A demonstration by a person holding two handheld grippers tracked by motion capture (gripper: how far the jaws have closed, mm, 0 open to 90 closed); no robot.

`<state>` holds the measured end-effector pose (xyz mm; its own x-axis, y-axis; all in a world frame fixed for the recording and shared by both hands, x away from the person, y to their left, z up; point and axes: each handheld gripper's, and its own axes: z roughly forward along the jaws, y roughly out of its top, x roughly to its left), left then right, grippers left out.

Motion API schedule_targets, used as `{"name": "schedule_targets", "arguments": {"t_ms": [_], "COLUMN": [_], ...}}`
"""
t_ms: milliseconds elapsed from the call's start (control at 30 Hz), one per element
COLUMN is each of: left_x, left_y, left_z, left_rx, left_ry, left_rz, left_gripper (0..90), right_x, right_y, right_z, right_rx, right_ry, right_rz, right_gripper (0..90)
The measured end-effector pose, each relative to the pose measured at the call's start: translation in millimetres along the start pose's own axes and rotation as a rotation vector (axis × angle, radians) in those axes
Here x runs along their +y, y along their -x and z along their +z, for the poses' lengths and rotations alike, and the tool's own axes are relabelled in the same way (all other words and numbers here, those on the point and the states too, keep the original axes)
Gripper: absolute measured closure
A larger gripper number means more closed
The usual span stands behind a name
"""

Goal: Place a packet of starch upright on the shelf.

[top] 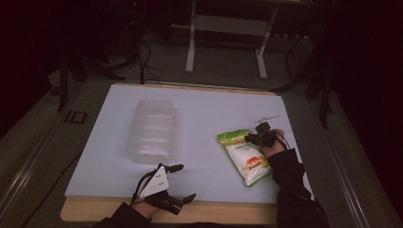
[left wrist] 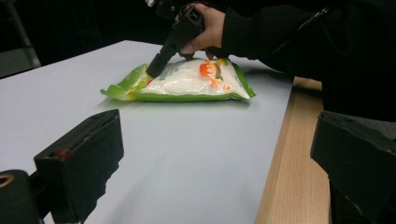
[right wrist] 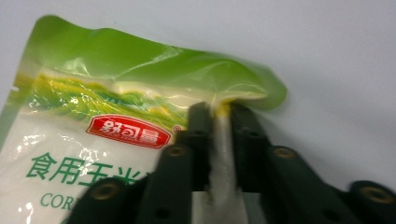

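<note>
One green-and-white bag (top: 245, 156) lies flat on the right of the white surface (top: 204, 114), well apart from one clear plastic container (top: 152, 129) on the left. The right tool (right wrist: 218, 122) is clenched on a pinched ridge of the bag near its green top edge. The left tool (top: 179, 182) hangs released near the front edge, jaws spread wide, touching nothing.

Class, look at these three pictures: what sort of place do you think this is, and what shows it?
Probably a lab or workshop for recording handling tasks, not a home: a person works with camera-bearing tongs at a white-topped table, cables trail across a dim carpeted floor, and a metal stand rises behind.
</note>
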<state>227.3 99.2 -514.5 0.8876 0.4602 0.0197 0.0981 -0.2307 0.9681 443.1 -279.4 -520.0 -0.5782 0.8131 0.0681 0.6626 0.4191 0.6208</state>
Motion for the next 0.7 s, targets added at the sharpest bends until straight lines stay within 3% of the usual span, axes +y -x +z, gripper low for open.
{"name": "schedule_targets", "arguments": {"t_ms": [133, 200, 300, 500, 700], "left_x": [0.1, 0.2, 0.3, 0.3, 0.4], "left_y": [-0.5, -0.7, -0.7, -0.8, -1.3], "left_z": [-0.3, -0.4, -0.7, -0.8, -1.3], "left_rx": [0.002, 0.002, 0.002, 0.002, 0.004], "left_ry": [0.002, 0.002, 0.001, 0.003, 0.011], "left_rz": [0.0, 0.001, 0.003, 0.0, -0.011], "left_gripper": [2.9, 2.9, 2.9, 2.9, 2.9], "right_x": [1.8, 3.1, 4.2, 9.3, 11.2], "right_y": [-7.4, -7.3, -10.2, -19.0, -31.3], "right_z": [-2.3, -4.9, -9.3, -30.7, -44.2], "right_rx": [-0.045, -0.045, -0.056, -0.021, -0.047], "right_ry": [-0.007, 0.004, 0.018, 0.103, 0.148], "right_rz": [-0.031, -0.011, -0.017, -0.007, -0.037], "right_gripper": [86.4, 86.7, 86.9, 87.0, 87.1]}}
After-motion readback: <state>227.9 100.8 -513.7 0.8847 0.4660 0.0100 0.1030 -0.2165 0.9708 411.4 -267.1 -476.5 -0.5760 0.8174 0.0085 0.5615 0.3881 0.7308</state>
